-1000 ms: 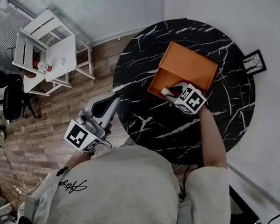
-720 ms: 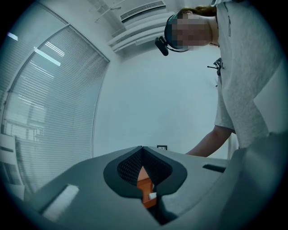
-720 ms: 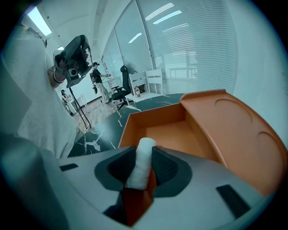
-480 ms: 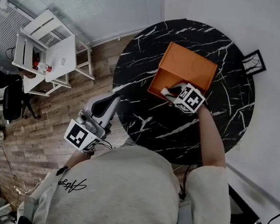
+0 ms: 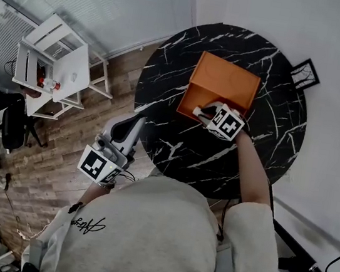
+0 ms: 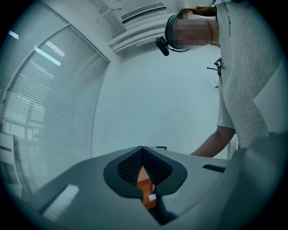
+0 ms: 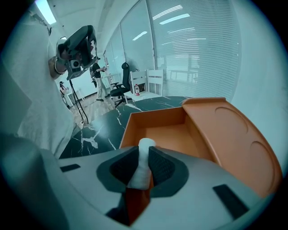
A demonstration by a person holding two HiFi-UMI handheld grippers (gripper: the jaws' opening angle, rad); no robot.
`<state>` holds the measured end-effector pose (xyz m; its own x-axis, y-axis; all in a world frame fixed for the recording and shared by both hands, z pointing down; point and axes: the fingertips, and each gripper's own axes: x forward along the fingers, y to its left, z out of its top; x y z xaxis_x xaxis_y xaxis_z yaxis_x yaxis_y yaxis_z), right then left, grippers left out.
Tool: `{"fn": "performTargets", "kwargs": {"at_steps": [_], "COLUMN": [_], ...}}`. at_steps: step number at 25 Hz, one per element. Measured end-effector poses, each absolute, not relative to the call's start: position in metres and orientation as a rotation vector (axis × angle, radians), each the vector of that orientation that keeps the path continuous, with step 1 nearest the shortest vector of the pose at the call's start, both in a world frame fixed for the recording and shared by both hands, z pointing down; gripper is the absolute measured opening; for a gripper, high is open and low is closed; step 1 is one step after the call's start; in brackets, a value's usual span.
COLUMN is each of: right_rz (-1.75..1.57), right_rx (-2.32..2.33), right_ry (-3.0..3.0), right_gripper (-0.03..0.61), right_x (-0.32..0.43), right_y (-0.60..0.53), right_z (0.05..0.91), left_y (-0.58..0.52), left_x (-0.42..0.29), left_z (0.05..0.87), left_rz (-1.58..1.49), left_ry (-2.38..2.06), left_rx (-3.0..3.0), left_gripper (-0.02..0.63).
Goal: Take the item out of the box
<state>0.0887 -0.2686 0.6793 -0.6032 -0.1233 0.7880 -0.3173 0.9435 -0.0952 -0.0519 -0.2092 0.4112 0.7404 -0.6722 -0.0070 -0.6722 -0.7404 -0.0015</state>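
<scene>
An open orange box (image 5: pixel 223 83) sits on the round black marble table (image 5: pixel 175 145); its lid (image 7: pixel 229 130) stands up on the far side. My right gripper (image 5: pixel 201 112) is at the box's near edge, shut on a white, soft-looking roll (image 7: pixel 143 164) that sticks up between the jaws. In the right gripper view the box's inside (image 7: pixel 166 130) lies just beyond the roll and shows bare orange floor. My left gripper (image 5: pixel 135 124) hangs off the table's left side over the wooden floor. Its jaws meet at the tips (image 6: pixel 142 155) with nothing between them.
A small black picture frame (image 5: pixel 304 74) stands at the table's far right edge. White shelving and a white chair (image 5: pixel 54 64) stand on the wooden floor to the left, with a dark office chair (image 5: pixel 13 124) beyond. A white wall runs close along the right.
The head view has shifted slightly. The right gripper stays at the box's near edge with the white roll; the left gripper has not moved.
</scene>
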Motion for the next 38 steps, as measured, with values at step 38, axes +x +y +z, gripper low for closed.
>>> {"fn": "performTargets", "kwargs": {"at_steps": [38], "right_rz": [0.139], "right_rx": [0.712], "right_ry": [-2.332], "right_gripper": [0.017], "right_x": [0.102], "right_y": [-0.282], "right_z": [0.612], "left_y": [-0.213], "left_x": [-0.039], "left_z": [0.407], "left_rz": [0.051], "left_ry": [1.017], "left_rx": [-2.961], "left_gripper": [0.003]}}
